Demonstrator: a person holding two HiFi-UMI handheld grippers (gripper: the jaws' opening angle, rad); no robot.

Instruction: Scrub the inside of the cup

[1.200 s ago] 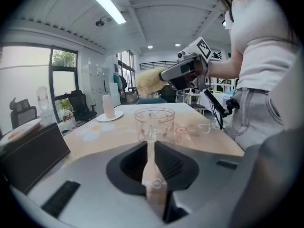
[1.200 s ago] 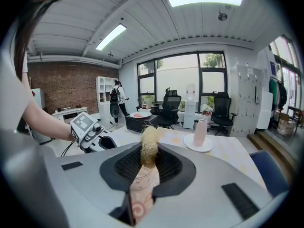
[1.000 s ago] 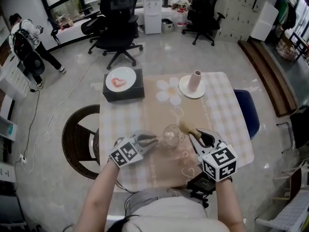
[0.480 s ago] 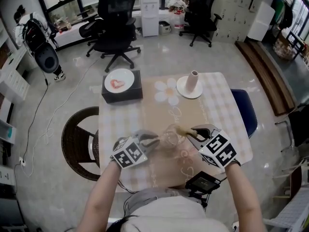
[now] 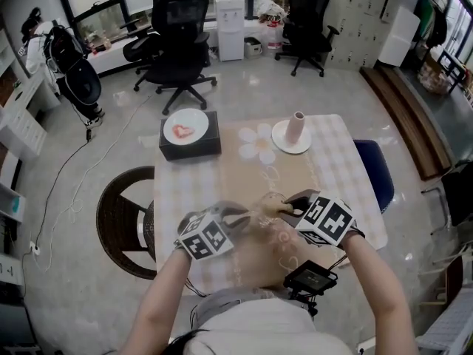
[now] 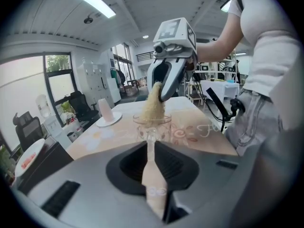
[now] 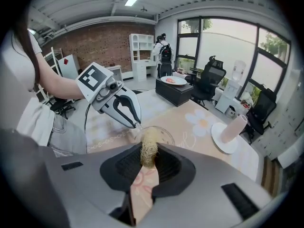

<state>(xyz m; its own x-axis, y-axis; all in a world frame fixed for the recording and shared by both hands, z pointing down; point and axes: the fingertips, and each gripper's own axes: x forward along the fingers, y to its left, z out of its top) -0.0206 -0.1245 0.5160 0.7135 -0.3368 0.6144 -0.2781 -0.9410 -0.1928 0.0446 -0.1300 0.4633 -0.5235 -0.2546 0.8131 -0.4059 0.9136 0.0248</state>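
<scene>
A tabletop [image 5: 332,168] with a checked cloth and a flowered runner stands on the glossy floor of an office, with swivel chairs behind it. On the far side a plate [image 5: 185,128] sits on a black box, and a pale tube [image 5: 295,126] stands on a white saucer, both well apart from the work.

The clear glass cup [image 6: 153,126] is at the near middle of the tabletop, between the two hands. The left claw [image 5: 240,217] is clenched on the cup's near side and steadies it upright. The right claw [image 5: 290,204] is clamped on a straw-coloured fibre scrubber [image 6: 154,107], which slants down with its tip past the rim and inside the cup.

My judgement is that the scrubbing is under way but not finished. The tool is in, yet only one part of the inner wall is touched, and the base and the rest of the wall are likely left to do.

Several things are hard to tell. From the head view the cup is a faint blur. The left claw's body covers the foot of the cup, so I cannot say whether it rests on the cloth. I also cannot tell whether the left claw pinches the wall or a handle. How deep the scrubber reaches, and whether the glass holds water or soap, does not show.
</scene>
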